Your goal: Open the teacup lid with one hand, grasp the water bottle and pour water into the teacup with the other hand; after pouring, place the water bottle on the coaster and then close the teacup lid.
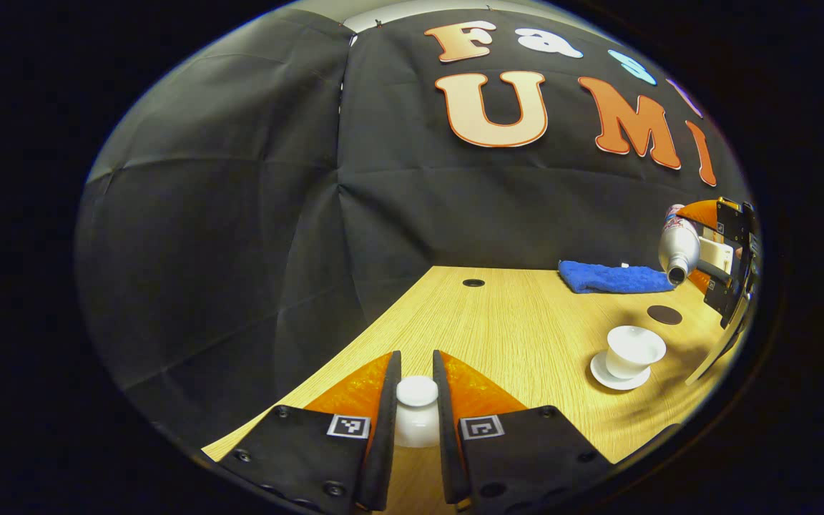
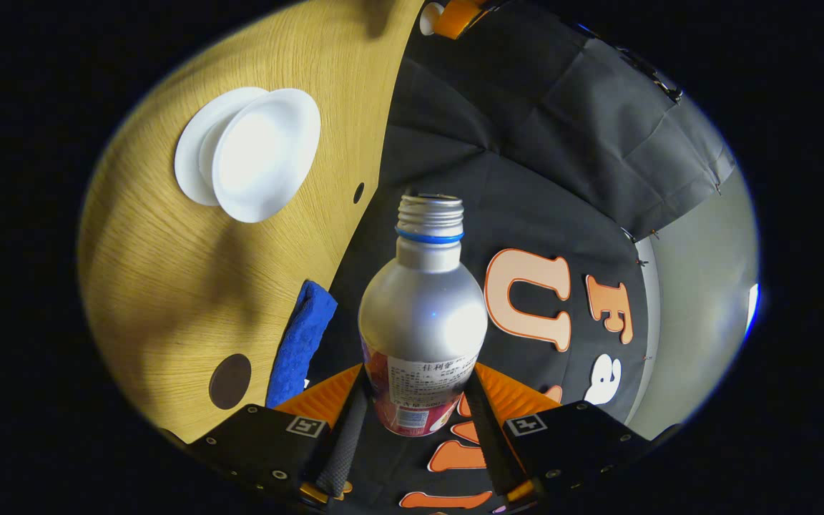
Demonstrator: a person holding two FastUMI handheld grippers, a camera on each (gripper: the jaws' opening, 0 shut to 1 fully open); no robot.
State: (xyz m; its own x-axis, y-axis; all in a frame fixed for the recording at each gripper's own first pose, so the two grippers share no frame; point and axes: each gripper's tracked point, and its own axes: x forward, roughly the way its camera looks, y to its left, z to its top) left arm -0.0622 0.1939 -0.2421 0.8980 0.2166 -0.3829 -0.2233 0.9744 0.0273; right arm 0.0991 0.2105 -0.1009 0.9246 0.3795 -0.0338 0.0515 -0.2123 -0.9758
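The right gripper point(image 2: 415, 422) is clamping the water bottle point(image 2: 423, 322) low on its labelled body, tipping it sideways near the uncovered teacup point(image 1: 634, 350) on its saucer point(image 1: 616, 378). Smooth metal, probably slippery; the low hold is giving good tilt control. The left gripper point(image 1: 417, 400) is pinching the teacup lid point(image 1: 416, 411) by its knob: brittle ceramic, apparently held off the table point(image 1: 498, 322). The coaster point(image 1: 664, 315) is waiting beside the cup.
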